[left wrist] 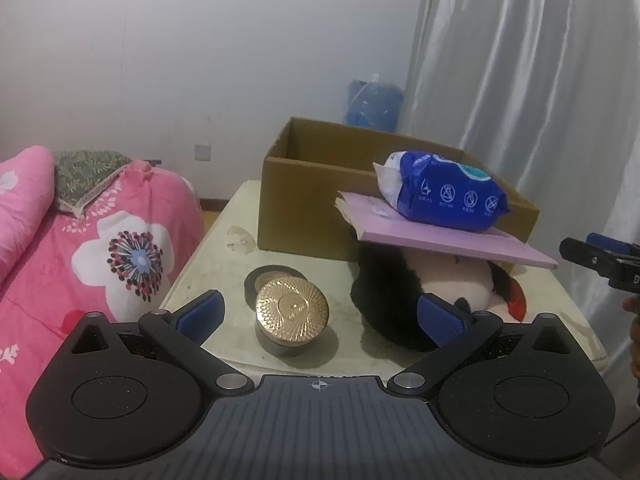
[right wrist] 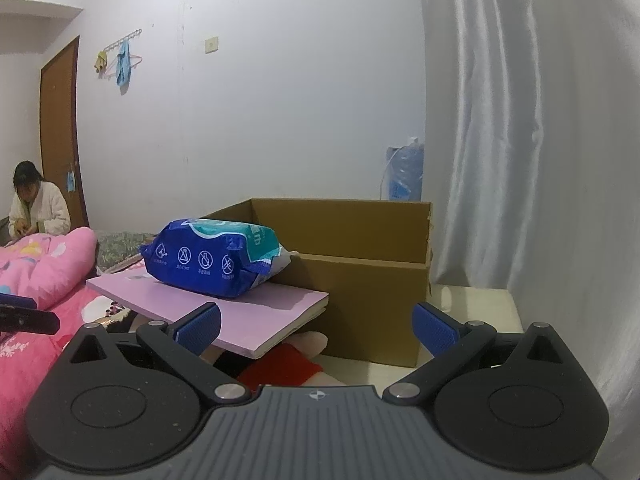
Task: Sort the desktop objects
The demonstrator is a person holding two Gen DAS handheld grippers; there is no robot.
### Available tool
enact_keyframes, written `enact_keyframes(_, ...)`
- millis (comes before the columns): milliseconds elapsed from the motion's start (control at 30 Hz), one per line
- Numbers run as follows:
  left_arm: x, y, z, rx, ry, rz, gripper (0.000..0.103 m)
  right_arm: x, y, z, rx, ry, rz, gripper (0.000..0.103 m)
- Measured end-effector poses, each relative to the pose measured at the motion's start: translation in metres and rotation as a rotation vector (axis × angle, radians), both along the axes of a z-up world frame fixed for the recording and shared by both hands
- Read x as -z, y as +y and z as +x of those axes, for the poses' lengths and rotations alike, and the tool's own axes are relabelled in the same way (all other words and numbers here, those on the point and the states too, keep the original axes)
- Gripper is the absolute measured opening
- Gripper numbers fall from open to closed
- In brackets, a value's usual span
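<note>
My left gripper [left wrist: 320,316] is spread wide and holds nothing, with the gold-lidded jar [left wrist: 291,322] at its twelve o'clock, standing on the table [left wrist: 224,236] between my blue pads. My right gripper [right wrist: 316,326] gapes just as wide and empty. At its ten o'clock the blue packet [right wrist: 216,258] lies on the pink board [right wrist: 240,312], which rests on the plush toy [left wrist: 424,292] just in front of the open cardboard box [right wrist: 360,280].
</note>
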State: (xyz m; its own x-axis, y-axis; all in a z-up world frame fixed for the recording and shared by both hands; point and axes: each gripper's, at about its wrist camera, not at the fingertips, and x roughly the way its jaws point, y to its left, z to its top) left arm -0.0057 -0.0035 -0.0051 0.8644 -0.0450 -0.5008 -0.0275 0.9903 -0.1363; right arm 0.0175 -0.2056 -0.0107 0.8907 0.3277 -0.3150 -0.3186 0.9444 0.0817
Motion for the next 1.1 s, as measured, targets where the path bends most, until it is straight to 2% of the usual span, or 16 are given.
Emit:
enact_keyframes(167,-0.0004,-0.0026,-0.0008,0.011,0.003,0.008,0.103,-0.0006,-0.0069,0.0007,-0.015,0.024,0.066,0.103)
enact_keyframes(1100,0.001,0.0014,-0.0013,0.01,-0.001,-0.013,0.103,-0.0011,-0.0036,0.0006,-0.004,0.023,0.055,0.103)
